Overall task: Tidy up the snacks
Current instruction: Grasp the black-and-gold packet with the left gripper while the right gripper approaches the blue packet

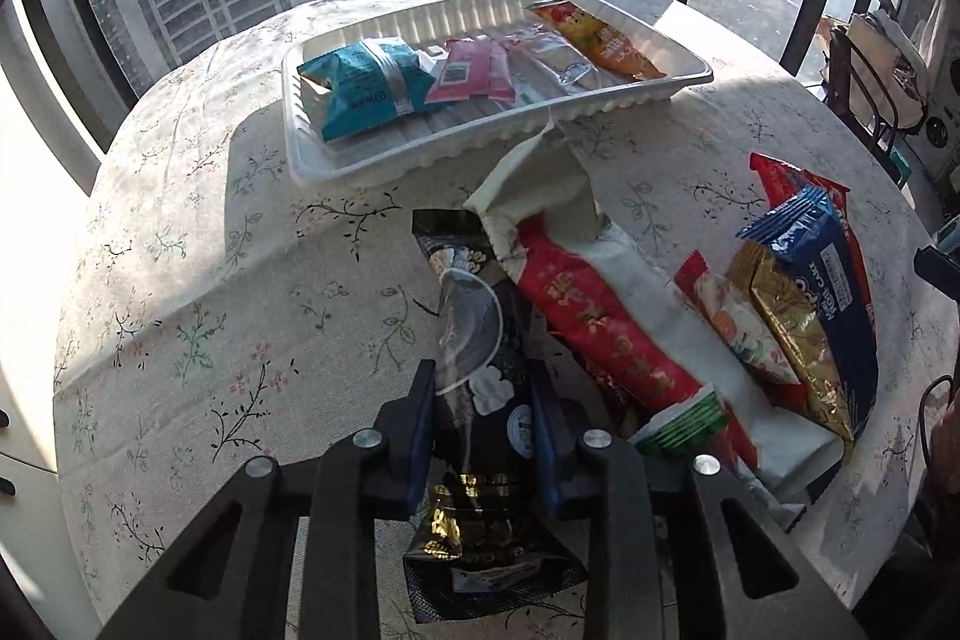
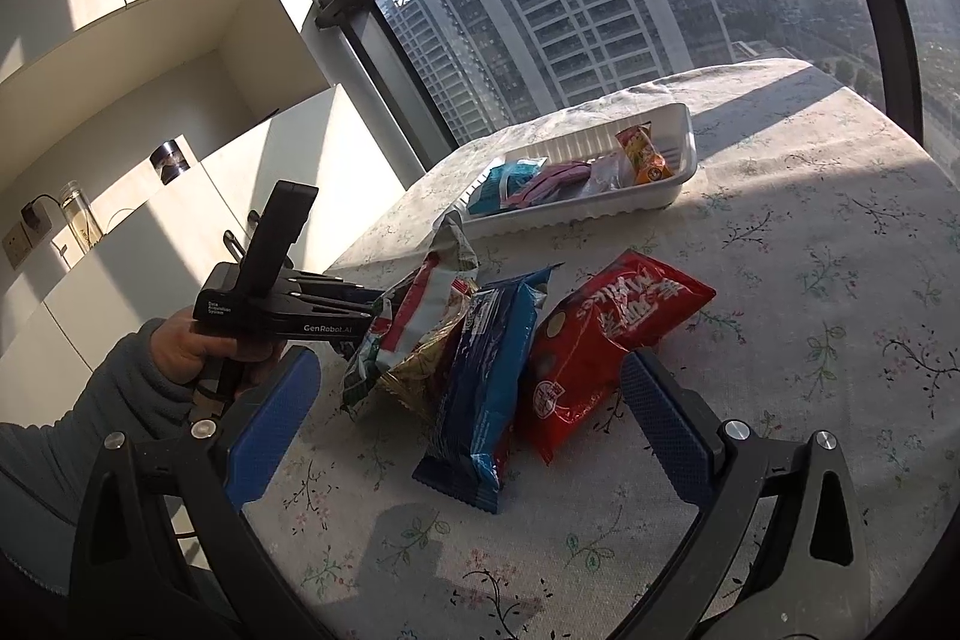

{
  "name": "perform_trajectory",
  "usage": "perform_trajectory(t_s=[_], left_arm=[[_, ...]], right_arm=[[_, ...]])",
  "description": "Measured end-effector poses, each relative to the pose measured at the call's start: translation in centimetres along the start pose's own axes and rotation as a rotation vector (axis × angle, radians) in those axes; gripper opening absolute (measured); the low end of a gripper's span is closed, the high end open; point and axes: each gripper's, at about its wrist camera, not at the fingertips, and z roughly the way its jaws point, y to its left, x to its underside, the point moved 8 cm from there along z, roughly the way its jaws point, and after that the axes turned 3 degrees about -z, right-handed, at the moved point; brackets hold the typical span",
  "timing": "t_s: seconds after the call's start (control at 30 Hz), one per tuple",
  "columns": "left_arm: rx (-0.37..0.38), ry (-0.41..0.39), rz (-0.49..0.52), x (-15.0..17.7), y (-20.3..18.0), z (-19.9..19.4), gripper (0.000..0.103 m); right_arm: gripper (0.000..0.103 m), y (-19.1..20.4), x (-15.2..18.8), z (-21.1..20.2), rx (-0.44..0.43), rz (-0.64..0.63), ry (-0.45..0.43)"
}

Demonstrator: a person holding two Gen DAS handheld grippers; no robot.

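Glossy foil packets [image 1: 480, 340] — ribbed white plastic tray [image 1: 420, 148].

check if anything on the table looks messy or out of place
Four snack packets lie in a row in the white tray, but the rest sit in a loose heap on the floral tablecloth, overlapping and propped on each other. The left tongs are shut on a black packet from that heap. Nothing looks spilled.
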Motion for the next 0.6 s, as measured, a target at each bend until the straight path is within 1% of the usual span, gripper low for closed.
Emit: perform_trajectory(t_s=[0.13, 0.2, 0.27, 0.33, 0.37, 0.4, 0.43, 0.47, 0.53, 0.6], left_arm=[[0.002, -0.026, -0.013, 0.1, 0.2, -0.3, 0.026], [0.018, -0.039, -0.035, 0.5, 0.6, -0.7, 0.025], [0.029, -0.055, -0.067, 1.0, 1.1, -1.0, 0.025], [0.035, -0.071, -0.101, 1.5, 1.9, -1.4, 0.025], [0.039, -0.079, -0.116, 1.8, 2.1, -1.6, 0.025], [0.042, -0.088, -0.131, 2.1, 2.4, -1.9, 0.025], [0.044, -0.096, -0.143, 2.3, 2.6, -2.1, 0.025], [0.047, -0.104, -0.154, 2.6, 2.8, -2.4, 0.025], [0.059, -0.122, -0.179, 3.1, 3.2, -2.8, 0.025], [0.068, -0.142, -0.204, 3.5, 3.5, -3.3, 0.025]], right_arm=[[0.101, 0.0, -0.1, -0.1, 0.019, -0.007, 0.002], [0.099, -0.2, -0.2, -0.2, 0.045, -0.009, 0.010], [0.092, -0.8, -0.2, -0.2, 0.071, 0.002, 0.022], [0.078, -1.6, -0.2, 0.1, 0.097, 0.019, 0.049], [0.074, -1.9, -0.1, 0.3, 0.113, 0.021, 0.069], [0.067, -2.4, 0.1, 0.6, 0.139, 0.022, 0.095], [0.064, -3.0, 0.3, 1.1, 0.168, 0.029, 0.125], [0.063, -3.6, 0.6, 1.5, 0.186, 0.045, 0.152], [0.056, -4.5, 1.1, 2.2, 0.189, 0.094, 0.186], [0.055, -4.4, 1.2, 2.5, 0.178, 0.101, 0.192]])
